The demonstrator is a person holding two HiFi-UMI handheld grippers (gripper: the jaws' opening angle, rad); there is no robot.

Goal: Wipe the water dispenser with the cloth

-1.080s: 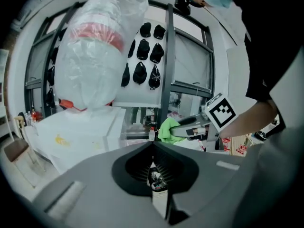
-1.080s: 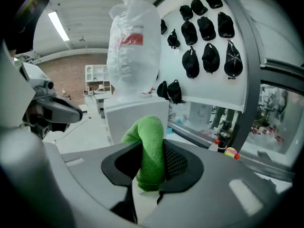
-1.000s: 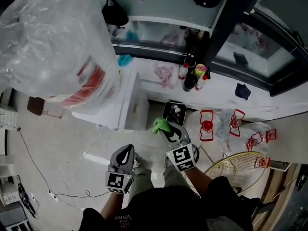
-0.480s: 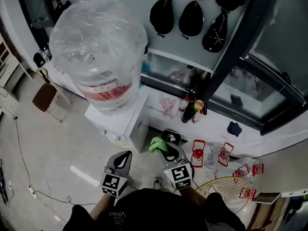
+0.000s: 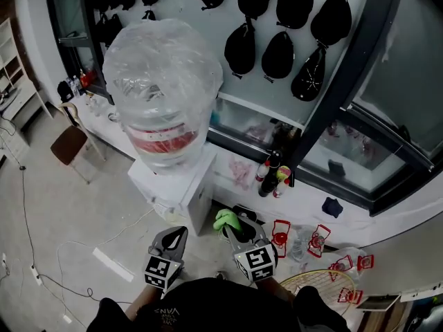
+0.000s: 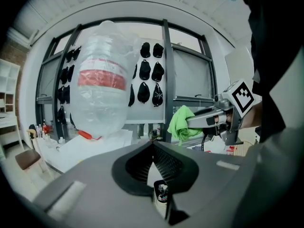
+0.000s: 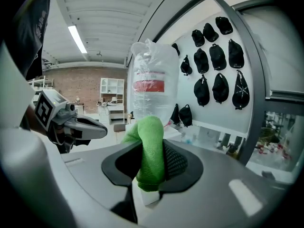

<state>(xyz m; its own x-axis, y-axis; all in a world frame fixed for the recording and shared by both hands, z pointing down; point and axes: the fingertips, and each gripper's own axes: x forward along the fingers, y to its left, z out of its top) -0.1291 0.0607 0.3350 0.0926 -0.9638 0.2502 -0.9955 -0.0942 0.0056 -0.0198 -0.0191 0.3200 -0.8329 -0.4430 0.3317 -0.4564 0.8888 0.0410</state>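
Cloth (image 7: 148, 132) pinched, water dispenser (image 5: 181, 185) centre-left in head view
Only the gripper views settle it: right gripper (image 7: 152, 151) clamps the cloth, left gripper (image 6: 153, 145) is closed on nothing.

Black caps (image 5: 277, 54) on white wall (image 5: 178, 2), pale floor (image 5: 55, 213), brown chair (image 5: 68, 144)

Green cloth (image 5: 225, 220) bunched, clamped in right tool (image 5: 234, 228); white water dispenser (image 5: 181, 189) upright, clear inverted bottle (image 5: 165, 88) on top, near cloth.
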